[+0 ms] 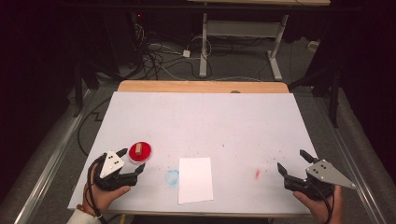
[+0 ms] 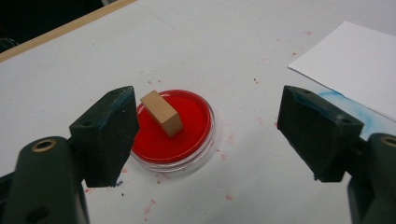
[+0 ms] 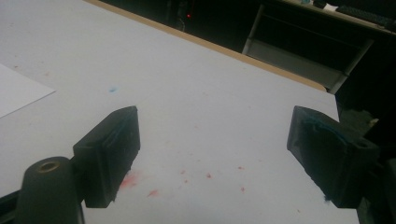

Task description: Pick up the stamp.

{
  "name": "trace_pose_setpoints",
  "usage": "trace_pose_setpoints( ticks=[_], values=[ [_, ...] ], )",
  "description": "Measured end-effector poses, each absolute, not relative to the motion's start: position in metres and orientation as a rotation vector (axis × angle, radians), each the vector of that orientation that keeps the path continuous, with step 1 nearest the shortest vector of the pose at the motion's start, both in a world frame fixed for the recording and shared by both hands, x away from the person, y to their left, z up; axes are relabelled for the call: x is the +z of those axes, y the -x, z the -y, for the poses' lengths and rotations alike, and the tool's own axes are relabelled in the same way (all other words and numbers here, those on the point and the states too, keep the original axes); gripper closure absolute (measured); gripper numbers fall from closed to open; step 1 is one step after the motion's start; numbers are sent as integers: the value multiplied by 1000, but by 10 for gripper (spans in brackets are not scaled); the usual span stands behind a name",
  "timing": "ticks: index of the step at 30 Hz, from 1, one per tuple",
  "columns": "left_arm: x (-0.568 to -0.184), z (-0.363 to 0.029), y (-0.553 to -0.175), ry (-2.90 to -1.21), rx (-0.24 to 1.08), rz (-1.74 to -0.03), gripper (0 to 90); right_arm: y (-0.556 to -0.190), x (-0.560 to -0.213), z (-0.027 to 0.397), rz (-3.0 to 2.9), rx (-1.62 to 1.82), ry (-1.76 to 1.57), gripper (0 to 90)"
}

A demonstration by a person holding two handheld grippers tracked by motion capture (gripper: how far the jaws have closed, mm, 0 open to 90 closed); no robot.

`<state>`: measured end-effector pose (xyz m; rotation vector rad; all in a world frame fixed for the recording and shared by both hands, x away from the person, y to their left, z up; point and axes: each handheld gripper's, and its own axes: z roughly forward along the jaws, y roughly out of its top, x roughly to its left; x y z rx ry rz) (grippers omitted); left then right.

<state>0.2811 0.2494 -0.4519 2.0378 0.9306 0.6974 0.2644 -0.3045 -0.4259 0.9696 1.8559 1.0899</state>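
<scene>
Evidently lined up for a grab, the left hand-held gripper [image 1: 131, 164] hovers with jaws spread before the small tan wooden block [image 2: 160, 113] standing in the round red ink-filled dish [image 2: 192, 140], while the right hand-held gripper [image 1: 291, 164] waits, released, well apart over the white-covered surface [image 1: 224, 121].

I count one red dish [image 1: 140, 152] just ahead of the left gripper's fingers [image 2: 109, 135], with one wooden block [image 1: 139, 149] standing in it. One white sheet of paper [image 1: 195, 179] lies off to the side. Two grippers, left gripper [image 1: 132, 164] and right gripper [image 1: 292, 161], each show two spread jaws.
</scene>
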Motion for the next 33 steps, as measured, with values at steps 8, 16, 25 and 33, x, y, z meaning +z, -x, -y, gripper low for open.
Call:
trace_pose_setpoints(
  ticks=[8,16,25,33],
  values=[
    [-450,-257,-284,-2019,648,-966,220,-266,-427,299,-1863,1082,-966,182],
    [-439,-264,-289,-2044,584,-1115,259,-269,-432,296,-1903,1045,-972,191],
    [-411,-255,-321,-2134,456,-1227,318,-273,-439,293,-1937,988,-964,198],
    [-414,-237,-353,-2229,390,-1321,439,-274,-442,289,-1955,950,-943,201]
  ],
)
